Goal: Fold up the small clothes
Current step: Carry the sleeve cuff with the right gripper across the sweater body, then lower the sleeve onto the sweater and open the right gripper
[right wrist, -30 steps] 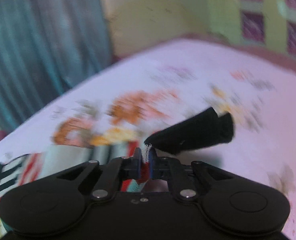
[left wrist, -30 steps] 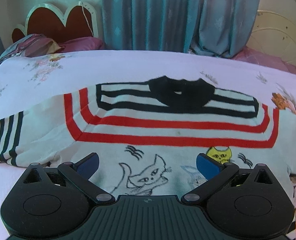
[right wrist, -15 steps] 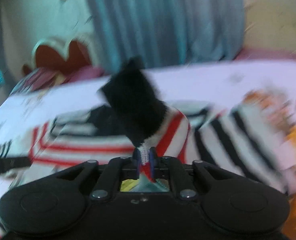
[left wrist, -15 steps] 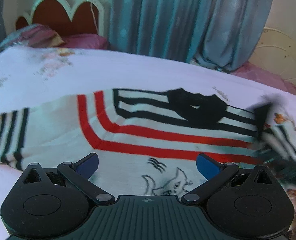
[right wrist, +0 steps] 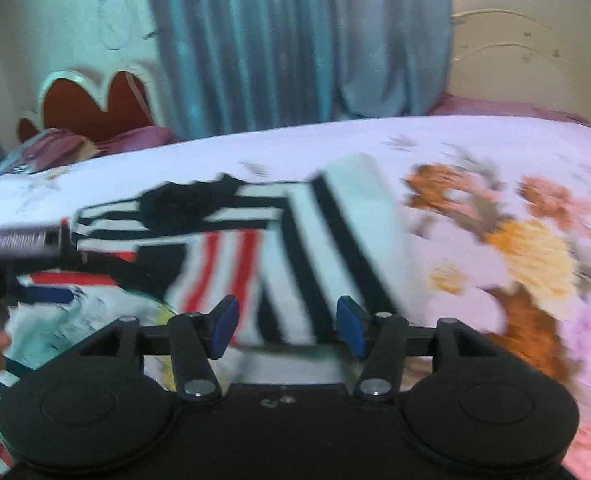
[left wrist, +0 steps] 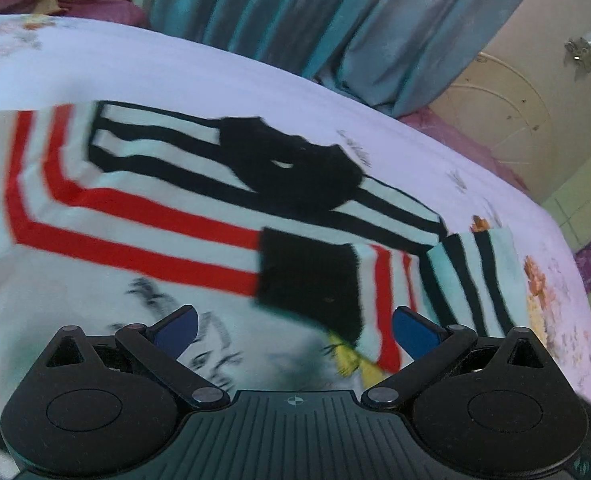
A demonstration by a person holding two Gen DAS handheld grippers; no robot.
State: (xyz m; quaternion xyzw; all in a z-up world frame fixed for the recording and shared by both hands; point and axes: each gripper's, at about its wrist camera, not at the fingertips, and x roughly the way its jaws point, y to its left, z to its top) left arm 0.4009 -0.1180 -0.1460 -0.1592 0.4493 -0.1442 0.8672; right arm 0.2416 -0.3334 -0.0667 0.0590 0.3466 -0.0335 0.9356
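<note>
Striped sweater, sleeve folded over

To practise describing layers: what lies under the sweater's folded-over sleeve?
The sleeve lies across the sweater front, over its red stripes and cat drawings. What it covers cannot be seen.

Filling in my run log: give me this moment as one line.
task: fold clothes | sweater: flat on bed, right sleeve folded across chest | left gripper: open, empty | right gripper: open, empty

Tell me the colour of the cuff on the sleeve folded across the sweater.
Black. The cuff ends a red-and-black striped sleeve; the left wrist view shows it best.
</note>
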